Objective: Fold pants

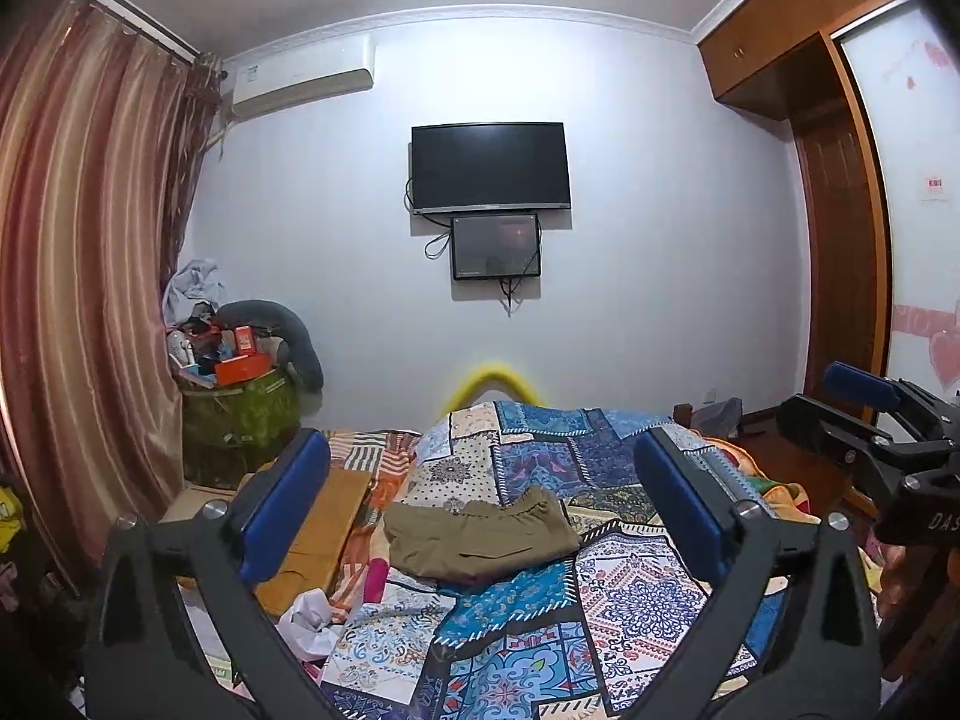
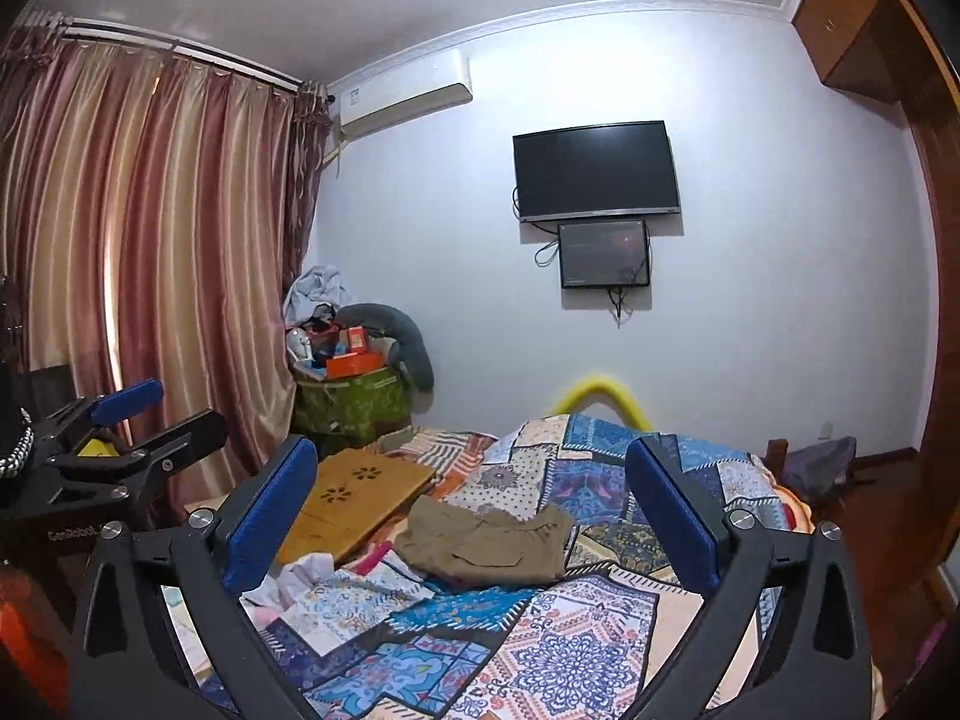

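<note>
The olive-khaki pants (image 1: 477,540) lie folded into a small flat bundle on the patchwork bedspread (image 1: 618,594), in the middle of the bed; they also show in the right wrist view (image 2: 489,543). My left gripper (image 1: 480,504) is open and empty, held above the bed short of the pants. My right gripper (image 2: 474,507) is open and empty too, raised at about the same height. Each gripper shows at the edge of the other's view: the right one (image 1: 864,414) and the left one (image 2: 141,414).
A wooden lap tray (image 2: 354,501) lies left of the pants, with crumpled white cloth (image 2: 300,579) near it. A green box of clutter (image 2: 354,399) stands by the curtain (image 2: 150,252). A TV (image 1: 489,167) hangs on the far wall. A wardrobe (image 1: 840,228) stands right.
</note>
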